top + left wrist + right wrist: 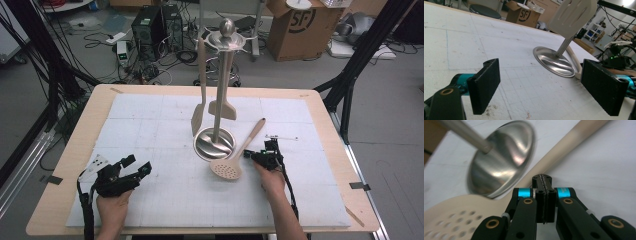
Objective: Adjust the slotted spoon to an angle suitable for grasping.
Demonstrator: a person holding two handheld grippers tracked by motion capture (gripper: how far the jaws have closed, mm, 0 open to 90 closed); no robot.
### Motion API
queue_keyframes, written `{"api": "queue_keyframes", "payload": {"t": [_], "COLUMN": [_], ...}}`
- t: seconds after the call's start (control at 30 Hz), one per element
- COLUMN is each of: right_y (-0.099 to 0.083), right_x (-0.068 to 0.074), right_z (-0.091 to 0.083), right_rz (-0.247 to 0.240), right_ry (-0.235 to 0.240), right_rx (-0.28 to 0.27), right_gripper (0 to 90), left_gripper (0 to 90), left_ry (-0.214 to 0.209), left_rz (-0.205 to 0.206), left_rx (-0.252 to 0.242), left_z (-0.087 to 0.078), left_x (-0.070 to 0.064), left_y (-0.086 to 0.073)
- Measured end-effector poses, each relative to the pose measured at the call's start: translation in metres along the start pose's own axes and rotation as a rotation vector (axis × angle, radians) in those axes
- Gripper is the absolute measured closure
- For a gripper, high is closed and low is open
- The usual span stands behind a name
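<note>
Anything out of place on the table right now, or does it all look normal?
One thing stands out: the slotted spoon lies flat on the white mat against the base of the utensil stand, while two spatulas hang from the rack. The right gripper is shut beside its handle; the left gripper is open.

Even, bright overhead room light in high view; shadows on white mat soft and faint. Steel stand base shows mirror glare. Left gripper view: sharp near jaws, lamp flare at top right corner, background tilted and bent at edges. Right gripper view: stand base and slotted spoon blurred, out of focus; jaws nearer lens sharper.
</note>
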State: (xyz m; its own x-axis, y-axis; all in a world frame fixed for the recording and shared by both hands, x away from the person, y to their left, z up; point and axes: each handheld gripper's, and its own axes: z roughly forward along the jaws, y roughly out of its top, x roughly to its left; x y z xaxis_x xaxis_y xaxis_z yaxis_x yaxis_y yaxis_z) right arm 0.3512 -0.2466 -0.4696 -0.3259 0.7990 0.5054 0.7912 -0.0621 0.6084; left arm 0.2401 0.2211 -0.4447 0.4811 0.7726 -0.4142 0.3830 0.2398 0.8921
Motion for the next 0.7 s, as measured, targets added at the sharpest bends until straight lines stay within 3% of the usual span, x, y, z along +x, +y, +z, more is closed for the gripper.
{"api": "queue_keyframes", "payload": {"t": [0.13,0.23,0.37,0.47,0.6,0.7], "right_y": [-0.006,-0.009,-0.009,-0.002,0.011,0.017], "right_x": [0.014,0.016,0.026,0.03,0.035,0.047], "right_z": [0.004,0.003,-0.004,-0.011,-0.008,0.004], "right_rz": [-0.035,-0.01,-0.042,-0.044,-0.041,-0.071], "right_ry": [0.042,0.064,0.043,0.042,0.077,0.088], "right_rx": [0.037,0.06,0.035,-0.002,0.028,0.067], "right_gripper": [90.0,90.0,90.0,90.0,90.0,90.0], "left_gripper": [16.8,16.8,16.9,17.0,17.0,17.0], "left_ry": [0.004,0.008,0.007,0.011,0.012,0.011], "left_rz": [-0.01,-0.021,-0.022,-0.027,-0.032,-0.03], "left_rx": [-0.003,-0.009,-0.019,-0.024,-0.024,-0.021], "left_z": [-0.002,-0.006,-0.011,-0.013,-0.012,-0.012], "left_x": [0.001,0.004,0.004,0.005,0.006,0.006], "left_y": [0.0,0.0,0.0,0.001,0.001,0.001]}}
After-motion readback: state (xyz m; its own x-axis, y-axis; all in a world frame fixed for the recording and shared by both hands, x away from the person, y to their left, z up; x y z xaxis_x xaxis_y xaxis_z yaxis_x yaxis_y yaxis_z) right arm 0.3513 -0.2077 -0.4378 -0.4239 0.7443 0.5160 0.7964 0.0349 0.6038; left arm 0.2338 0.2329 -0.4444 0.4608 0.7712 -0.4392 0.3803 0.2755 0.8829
